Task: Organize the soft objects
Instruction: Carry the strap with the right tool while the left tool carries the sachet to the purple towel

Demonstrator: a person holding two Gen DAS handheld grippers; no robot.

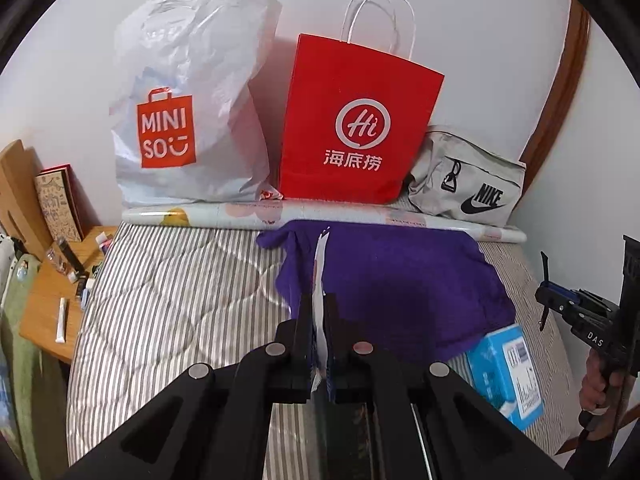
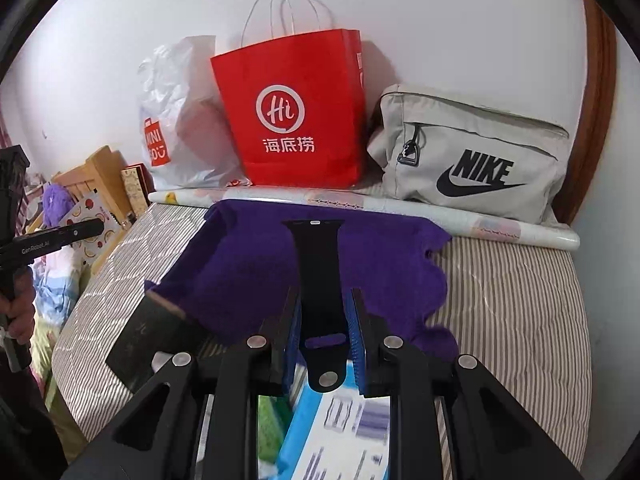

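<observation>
Fuzzy purple cloth (image 2: 256, 276) lies flat on the striped quilted bed (image 1: 168, 280). Left gripper (image 1: 319, 312) pinches a thin white strip (image 1: 321, 264); right gripper (image 2: 325, 312) clamps a smooth black rubber watch strap (image 2: 320, 272) above the cloth.

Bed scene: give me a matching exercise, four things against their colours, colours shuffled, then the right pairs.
Things:
1. Haidilao paper bag
2. Nike pouch
3. cloth spread on the bed
4. watch strap in the right gripper

Colours:
A. black
B. purple
C. red
D. light grey

Pairs: 1-C, 2-D, 3-B, 4-A
</observation>
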